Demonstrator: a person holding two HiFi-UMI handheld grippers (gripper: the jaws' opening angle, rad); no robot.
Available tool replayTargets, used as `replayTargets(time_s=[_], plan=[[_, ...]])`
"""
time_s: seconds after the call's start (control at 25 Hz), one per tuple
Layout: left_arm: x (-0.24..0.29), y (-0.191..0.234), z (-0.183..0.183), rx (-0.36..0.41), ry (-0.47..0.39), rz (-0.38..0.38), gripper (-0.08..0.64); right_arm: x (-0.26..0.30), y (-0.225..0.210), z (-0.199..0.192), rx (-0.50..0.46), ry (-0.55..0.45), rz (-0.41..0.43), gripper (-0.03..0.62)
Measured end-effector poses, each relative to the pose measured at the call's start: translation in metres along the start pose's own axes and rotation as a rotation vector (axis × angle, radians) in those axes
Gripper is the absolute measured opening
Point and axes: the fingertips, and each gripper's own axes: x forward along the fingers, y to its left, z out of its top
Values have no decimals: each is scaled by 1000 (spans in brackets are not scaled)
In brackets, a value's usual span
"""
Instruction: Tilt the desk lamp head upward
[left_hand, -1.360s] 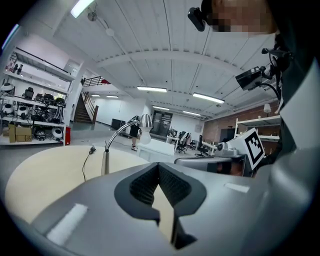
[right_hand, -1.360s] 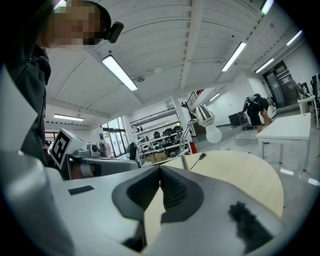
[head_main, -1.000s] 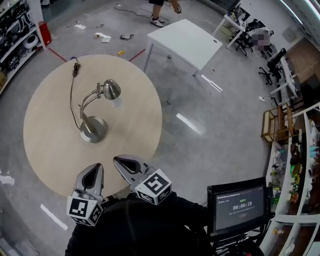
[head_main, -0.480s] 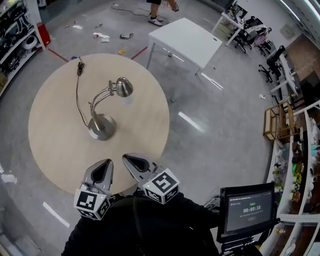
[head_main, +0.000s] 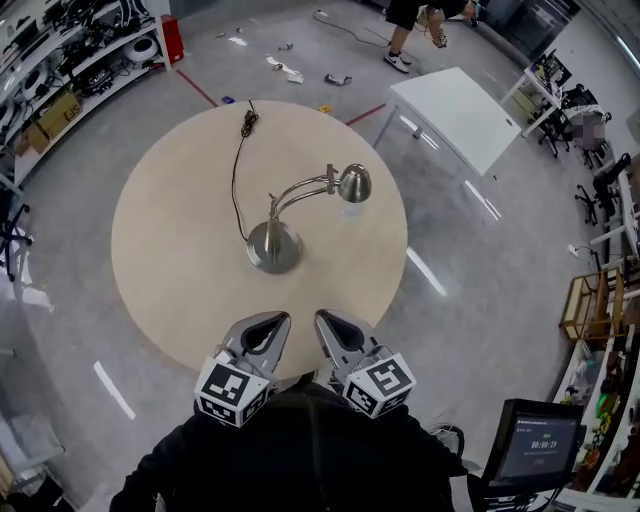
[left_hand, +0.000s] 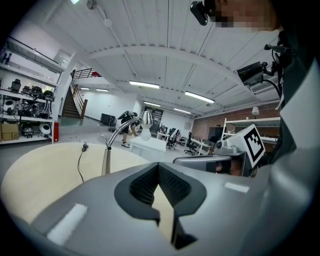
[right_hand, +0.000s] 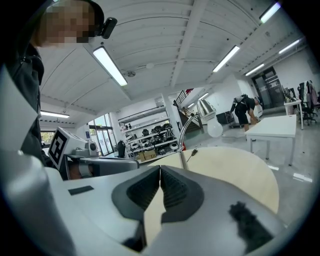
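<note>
A silver desk lamp (head_main: 275, 244) stands near the middle of the round wooden table (head_main: 170, 240). Its curved neck leads right to the lamp head (head_main: 354, 184), which faces down with a white bulb. The lamp head (left_hand: 146, 118) shows in the left gripper view above the table, and the lamp head (right_hand: 205, 107) shows in the right gripper view too. My left gripper (head_main: 268, 322) and right gripper (head_main: 328, 322) hover side by side over the table's near edge, both shut and empty, well short of the lamp.
A black cord (head_main: 240, 160) runs from the lamp base to a plug (head_main: 248, 121) at the table's far side. A white table (head_main: 455, 115) stands beyond to the right, with a person near it. Shelves (head_main: 70, 60) line the left. A monitor (head_main: 540, 445) stands at the lower right.
The view has shifted so the table and lamp sit further right in the frame and closer to the centre. Both grippers stay shut, side by side at the near edge.
</note>
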Motion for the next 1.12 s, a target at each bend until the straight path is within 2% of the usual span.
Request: replayTargets(time_s=[0.48, 1.12], plan=[[-8, 6, -2, -5, 3, 11, 6, 7, 13, 4, -39, 4, 19, 5], [-6, 9, -1, 6, 11, -1, 6, 8, 7, 6, -37, 13, -1, 5]])
